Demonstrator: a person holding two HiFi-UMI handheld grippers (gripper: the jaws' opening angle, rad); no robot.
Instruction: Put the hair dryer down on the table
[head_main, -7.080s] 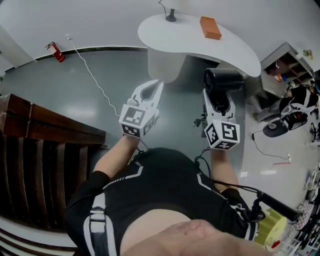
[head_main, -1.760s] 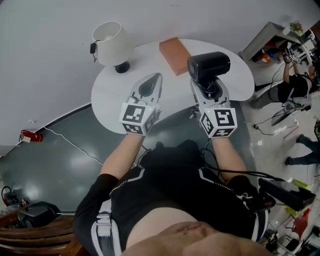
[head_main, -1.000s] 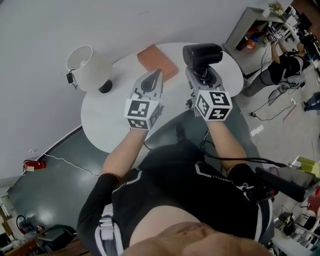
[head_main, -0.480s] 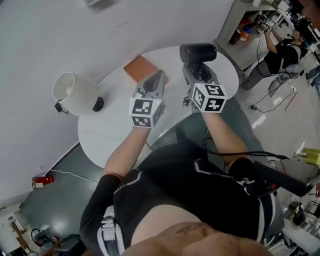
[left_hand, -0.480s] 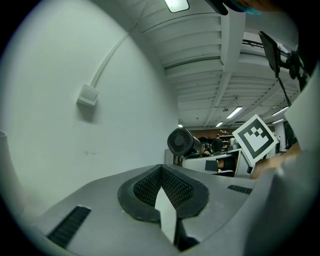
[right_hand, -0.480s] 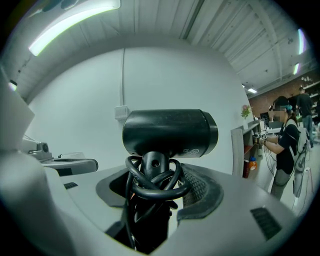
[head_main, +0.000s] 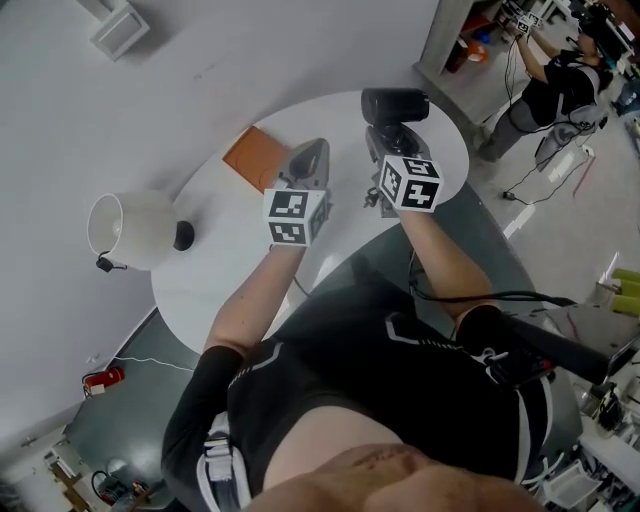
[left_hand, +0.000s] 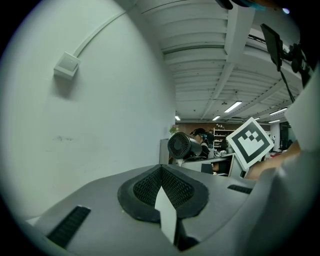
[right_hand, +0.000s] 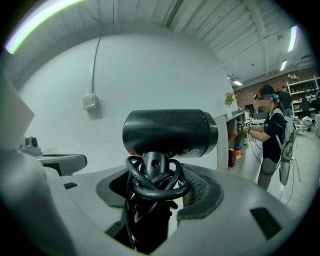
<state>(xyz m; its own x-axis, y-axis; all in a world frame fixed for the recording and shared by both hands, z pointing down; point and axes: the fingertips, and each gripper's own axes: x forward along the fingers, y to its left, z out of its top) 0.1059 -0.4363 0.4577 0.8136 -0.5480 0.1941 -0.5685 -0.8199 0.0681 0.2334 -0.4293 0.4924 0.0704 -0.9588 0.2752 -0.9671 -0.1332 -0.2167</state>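
A black hair dryer (head_main: 394, 103) stands upright in my right gripper (head_main: 392, 140), which is shut on its handle; its cord is wound round that handle. It hangs over the far right part of the round white table (head_main: 220, 280). The right gripper view shows the dryer's barrel (right_hand: 170, 132) lying crosswise above the jaws, with cord loops (right_hand: 155, 185) below it. My left gripper (head_main: 310, 160) is shut and empty, over the table to the left of the dryer. From the left gripper view, its tips (left_hand: 162, 187) meet, with the dryer (left_hand: 184, 145) beyond them.
A white-shaded lamp (head_main: 130, 228) stands at the table's left edge. A flat orange box (head_main: 255, 158) lies on the table just left of my left gripper. A white wall runs behind the table. A person (head_main: 555, 85) stands by shelves at the far right.
Both grippers have moved forward and lower over the table, carrying the hair dryer along. The lamp and orange box have slid left in the head view. Neither gripper's jaws changed.
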